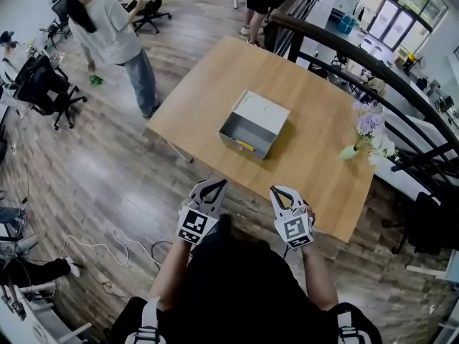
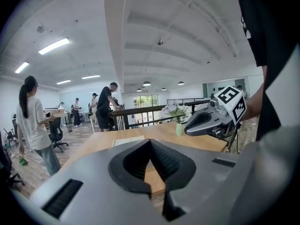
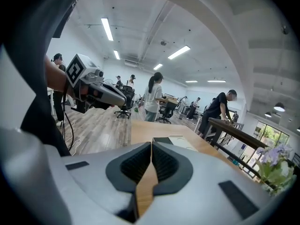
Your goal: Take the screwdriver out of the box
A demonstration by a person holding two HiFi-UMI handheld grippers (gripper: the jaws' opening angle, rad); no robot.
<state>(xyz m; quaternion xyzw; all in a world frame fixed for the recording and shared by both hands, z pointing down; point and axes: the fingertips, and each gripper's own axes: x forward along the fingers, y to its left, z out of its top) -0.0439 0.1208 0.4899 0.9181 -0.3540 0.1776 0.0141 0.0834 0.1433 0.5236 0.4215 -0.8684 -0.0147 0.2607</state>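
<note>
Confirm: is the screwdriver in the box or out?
In, apparently: a yellow item, likely the screwdriver, lies in the open grey box on the table.

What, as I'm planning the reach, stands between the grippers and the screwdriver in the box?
Only the box's near wall; the screwdriver lies just behind it. Bare table separates the left gripper and right gripper from it.

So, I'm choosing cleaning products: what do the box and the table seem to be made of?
Box: probably thin sheet metal, maybe plastic; flat grey matte walls with sharp, straight edges. Table: wood or wood-look laminate; light tan, faint lengthwise grain, soft satin sheen.
</note>
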